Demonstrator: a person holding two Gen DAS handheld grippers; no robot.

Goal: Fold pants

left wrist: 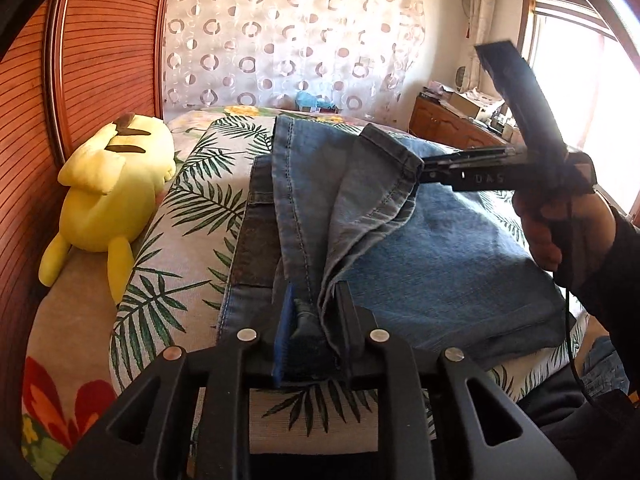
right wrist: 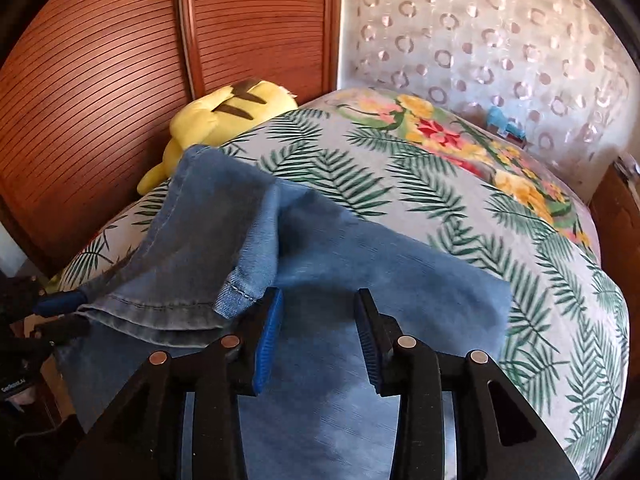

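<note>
While the jeans (left wrist: pixel 440 240) are lying across the leaf-print bed (left wrist: pixel 192 184), the left gripper (left wrist: pixel 316 316) is pinching a bunched hem of them, its jaws narrow on the denim. Beside that hem, the right gripper (right wrist: pixel 318 332) is hovering with jaws wide apart, touching nothing. Beyond the jeans, a yellow plush toy (left wrist: pixel 112 188) is resting against the wooden doors (left wrist: pixel 108 48).
</note>
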